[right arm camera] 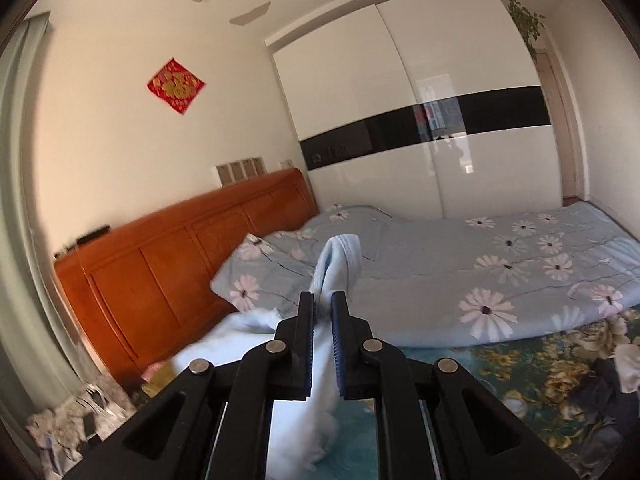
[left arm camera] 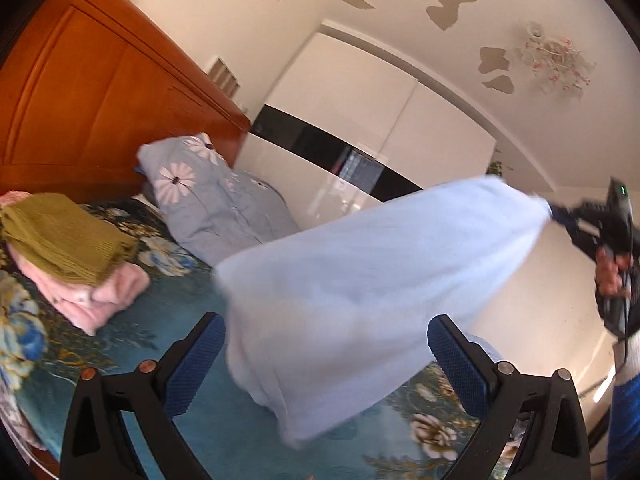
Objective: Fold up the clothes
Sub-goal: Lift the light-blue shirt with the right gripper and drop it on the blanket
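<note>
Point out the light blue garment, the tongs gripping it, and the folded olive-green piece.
light blue garment (left arm camera: 360, 280): left wrist view, middle of the hanging cloth.
right tongs (right arm camera: 322, 308): right wrist view, between the fingertips pinching the garment.
folded olive-green piece (left arm camera: 64, 236): left wrist view, its top face, atop the pink stack.

Pale blue garment motion-blurred, lower edge smeared, folded pile cut by left frame edge, right gripper fingertips buried in cloth.

Soft, matt pale-blue cloth garment; glossy white wardrobe doors; polished orange wooden headboard; ribbed olive knit sweater.
</note>
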Action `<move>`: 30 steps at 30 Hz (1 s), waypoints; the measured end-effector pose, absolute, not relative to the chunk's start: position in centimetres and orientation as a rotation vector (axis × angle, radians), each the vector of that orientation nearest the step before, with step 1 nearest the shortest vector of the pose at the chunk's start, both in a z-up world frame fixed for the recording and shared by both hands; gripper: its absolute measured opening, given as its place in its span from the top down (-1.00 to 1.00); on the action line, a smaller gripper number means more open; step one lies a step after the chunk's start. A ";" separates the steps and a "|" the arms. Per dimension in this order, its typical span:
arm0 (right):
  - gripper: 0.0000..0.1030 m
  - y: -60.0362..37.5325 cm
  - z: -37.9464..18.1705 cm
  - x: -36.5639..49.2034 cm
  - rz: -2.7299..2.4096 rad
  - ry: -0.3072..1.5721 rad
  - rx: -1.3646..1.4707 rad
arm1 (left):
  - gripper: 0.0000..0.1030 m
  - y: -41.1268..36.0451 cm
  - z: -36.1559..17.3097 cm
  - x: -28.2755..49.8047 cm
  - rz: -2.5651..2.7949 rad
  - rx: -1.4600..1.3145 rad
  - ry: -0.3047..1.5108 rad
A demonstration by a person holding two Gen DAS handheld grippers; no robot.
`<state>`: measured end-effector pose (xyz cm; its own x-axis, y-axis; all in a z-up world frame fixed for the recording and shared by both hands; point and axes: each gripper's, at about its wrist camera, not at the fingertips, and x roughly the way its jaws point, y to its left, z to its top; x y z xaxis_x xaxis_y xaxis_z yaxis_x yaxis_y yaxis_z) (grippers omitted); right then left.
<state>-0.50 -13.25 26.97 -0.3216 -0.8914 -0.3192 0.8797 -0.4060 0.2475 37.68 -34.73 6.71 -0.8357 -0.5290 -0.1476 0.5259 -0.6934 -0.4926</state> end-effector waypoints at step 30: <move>0.15 2.7 -12.0 -14.3 -2.107 -0.010 1.361 | -1.00 -28.9 -5.3 6.4 -2.638 1.063 0.496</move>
